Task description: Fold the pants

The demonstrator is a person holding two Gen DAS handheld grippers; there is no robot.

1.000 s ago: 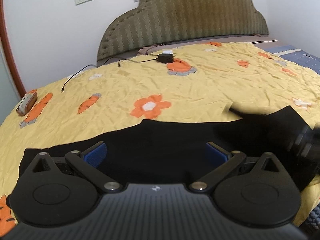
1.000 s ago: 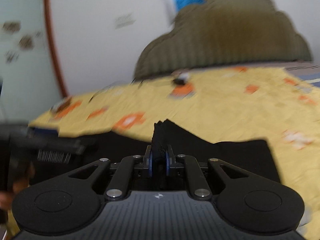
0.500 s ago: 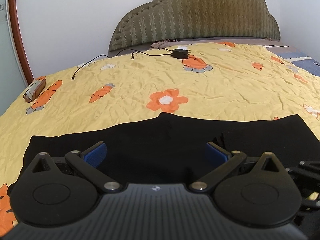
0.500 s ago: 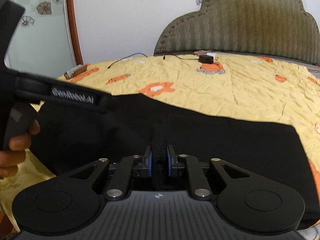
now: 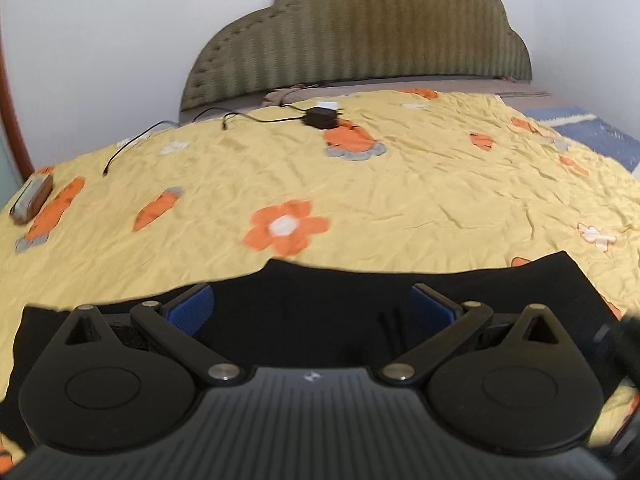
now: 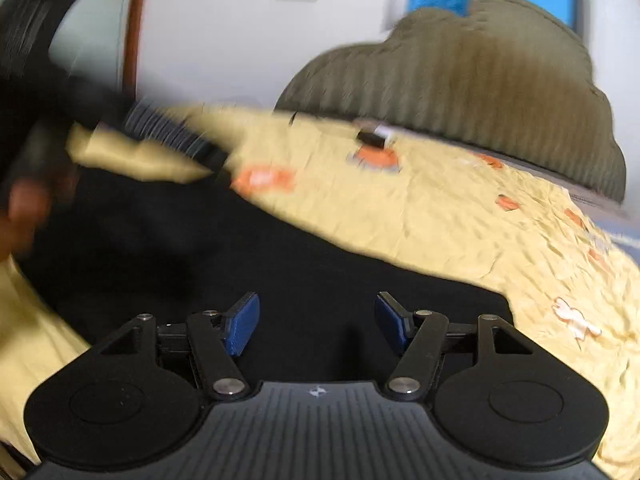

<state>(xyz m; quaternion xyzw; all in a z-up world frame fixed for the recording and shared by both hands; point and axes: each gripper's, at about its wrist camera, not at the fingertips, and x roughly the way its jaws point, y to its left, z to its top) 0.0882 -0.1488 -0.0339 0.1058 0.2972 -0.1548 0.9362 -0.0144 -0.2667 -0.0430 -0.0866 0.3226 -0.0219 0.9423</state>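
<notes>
The black pants (image 5: 320, 304) lie flat across the near part of the yellow bedspread (image 5: 360, 184). My left gripper (image 5: 312, 308) is open, its blue pads wide apart just above the pants. In the right wrist view the pants (image 6: 280, 272) spread under my right gripper (image 6: 318, 322), which is open and empty with its blue pads apart. The left gripper's body and the hand holding it (image 6: 24, 208) show blurred at the upper left of that view.
A black charger (image 5: 322, 117) with its cable lies near the padded headboard (image 5: 360, 40). A small brown case (image 5: 32, 198) sits at the bed's left edge. A blue rug (image 5: 600, 136) lies at the far right. The right wrist view is motion-blurred.
My right gripper has opened and let go of the pants fold it was pinching. The pants now lie flat. Both grippers have shifted; the right view tilts and blurs.
</notes>
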